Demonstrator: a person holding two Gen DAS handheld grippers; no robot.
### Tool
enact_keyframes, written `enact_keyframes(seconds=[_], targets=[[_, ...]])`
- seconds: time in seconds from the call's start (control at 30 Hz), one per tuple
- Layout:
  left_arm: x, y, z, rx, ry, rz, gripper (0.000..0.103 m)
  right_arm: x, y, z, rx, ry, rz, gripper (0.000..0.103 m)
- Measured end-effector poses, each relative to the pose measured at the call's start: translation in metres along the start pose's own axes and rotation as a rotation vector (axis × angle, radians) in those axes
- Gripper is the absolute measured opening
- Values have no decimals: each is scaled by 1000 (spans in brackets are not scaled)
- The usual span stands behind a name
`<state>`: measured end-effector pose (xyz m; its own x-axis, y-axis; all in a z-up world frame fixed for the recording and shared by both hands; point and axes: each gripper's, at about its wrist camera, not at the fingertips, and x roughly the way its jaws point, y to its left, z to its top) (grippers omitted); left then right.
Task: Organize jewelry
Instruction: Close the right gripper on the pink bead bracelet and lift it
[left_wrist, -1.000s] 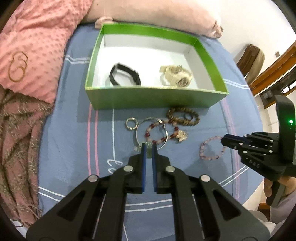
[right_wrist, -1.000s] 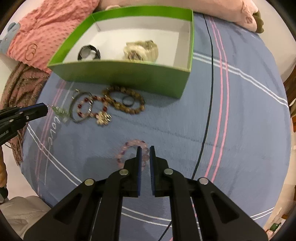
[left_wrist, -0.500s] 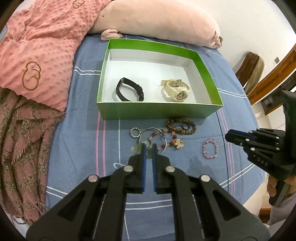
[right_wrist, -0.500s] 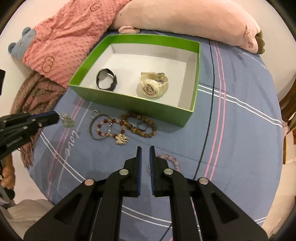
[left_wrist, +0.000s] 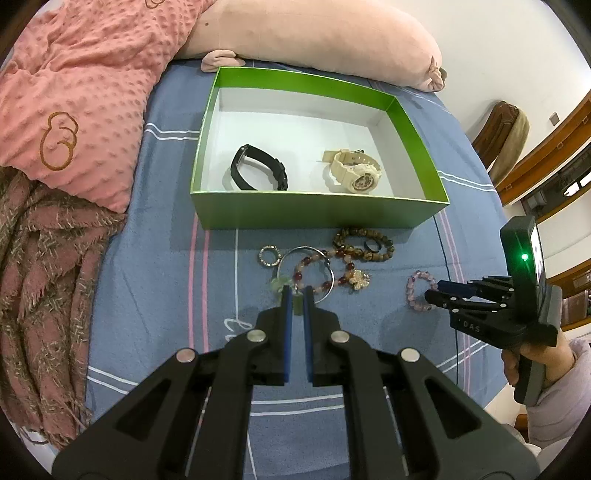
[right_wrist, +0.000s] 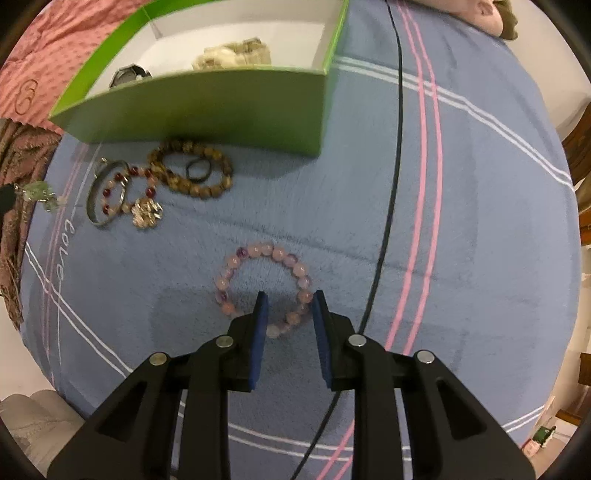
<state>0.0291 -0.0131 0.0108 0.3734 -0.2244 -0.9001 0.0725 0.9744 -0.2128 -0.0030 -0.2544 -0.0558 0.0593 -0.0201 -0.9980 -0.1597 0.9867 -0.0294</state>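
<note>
My left gripper (left_wrist: 297, 295) is shut on a small green pendant (left_wrist: 297, 309), in front of the green box (left_wrist: 317, 216). The box holds a black watch band (left_wrist: 258, 171) and a cream watch (left_wrist: 354, 173). My right gripper (right_wrist: 290, 295) points straight down over a pink bead bracelet (right_wrist: 258, 252) on the blue cloth. Its jaws are opening, the near arc of beads lies between them, and the pads are not pressing on it. In the left wrist view the right gripper (left_wrist: 439, 290) is at the right, beside the pink bracelet (left_wrist: 415, 284).
Before the box lie a brown bead bracelet (left_wrist: 364, 240) around a dark ring (left_wrist: 371, 245), a silver bangle (left_wrist: 330, 275), a red bead bracelet with a gold flower charm (left_wrist: 357, 278) and a small ring (left_wrist: 269, 256). A pink blanket (left_wrist: 74, 92) and pillow (left_wrist: 314, 37) border the cloth.
The right gripper rose, then came down onto the pink bracelet, and its jaws have parted. The left gripper lifted slightly with the green pendant still in it.
</note>
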Motion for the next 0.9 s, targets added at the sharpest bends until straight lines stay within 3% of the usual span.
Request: enact_keyframes(seconds=[0.07, 0.1, 0.13, 0.2, 0.53, 0.73, 0.9], targets=[[1, 0, 0, 0, 2, -1, 6, 0, 1, 0, -10, -3, -1, 25], [1, -1, 0, 0, 3, -3, 6, 0, 2, 0, -19, -5, -6, 22], [2, -1, 0, 0, 4, -4, 6, 1, 1, 0, -23, -2, -7, 9], [2, -1, 0, -2, 6, -3, 6, 0, 0, 0, -17, 6, 21, 7], [-3, 1, 3, 3, -12, 3, 6, -44, 19, 11, -52, -93, 16, 7], [17, 9, -4, -12, 43, 19, 6, -49, 25, 11, -59, -103, 27, 7], [40, 8, -15, 0, 96, 31, 19, -42, 22, 2, -43, -79, 41, 7]])
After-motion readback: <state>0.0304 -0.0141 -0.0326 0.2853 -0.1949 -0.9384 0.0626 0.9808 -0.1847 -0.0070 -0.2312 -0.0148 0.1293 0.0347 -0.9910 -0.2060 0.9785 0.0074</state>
